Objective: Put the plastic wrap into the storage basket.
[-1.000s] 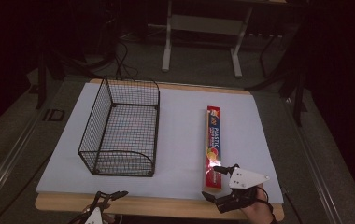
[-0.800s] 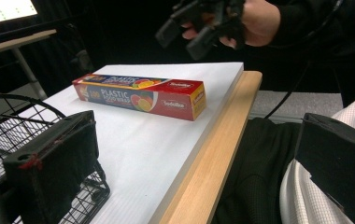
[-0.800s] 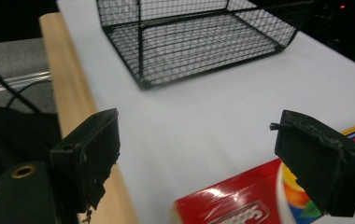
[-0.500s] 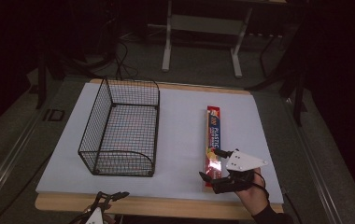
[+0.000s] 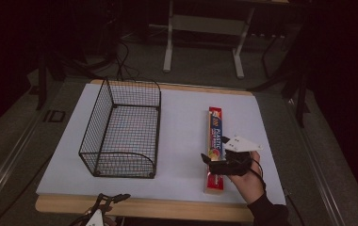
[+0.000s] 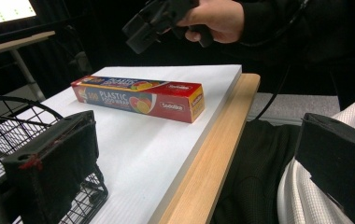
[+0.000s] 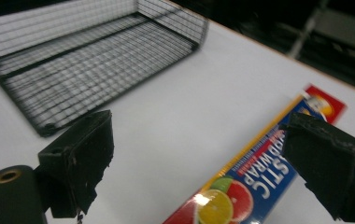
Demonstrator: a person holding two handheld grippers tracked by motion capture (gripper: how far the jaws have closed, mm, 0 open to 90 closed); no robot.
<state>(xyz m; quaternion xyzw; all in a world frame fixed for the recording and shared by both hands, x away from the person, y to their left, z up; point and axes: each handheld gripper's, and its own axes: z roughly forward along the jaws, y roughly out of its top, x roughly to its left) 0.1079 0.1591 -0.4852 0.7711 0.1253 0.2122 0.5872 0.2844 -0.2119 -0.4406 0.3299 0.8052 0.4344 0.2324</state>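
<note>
High view: the right gripper [image 5: 215, 162] has advanced from the worktop [image 5: 182, 117] edge to over the near end of the plastic wrap box [image 5: 214, 141], at 3 o'clock from the basket [image 5: 120, 136]; fingers just opened, released, box ungrasped.
Left gripper view: left gripper [image 6: 199, 172] fingers released, empty.
Right gripper view: the box lies below the spread fingers; pickup appears next.

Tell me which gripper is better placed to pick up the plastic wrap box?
The right gripper. It hovers over the near end of the plastic wrap box, jaws open. The left gripper sits at the table's near edge, by the wire basket.
</note>
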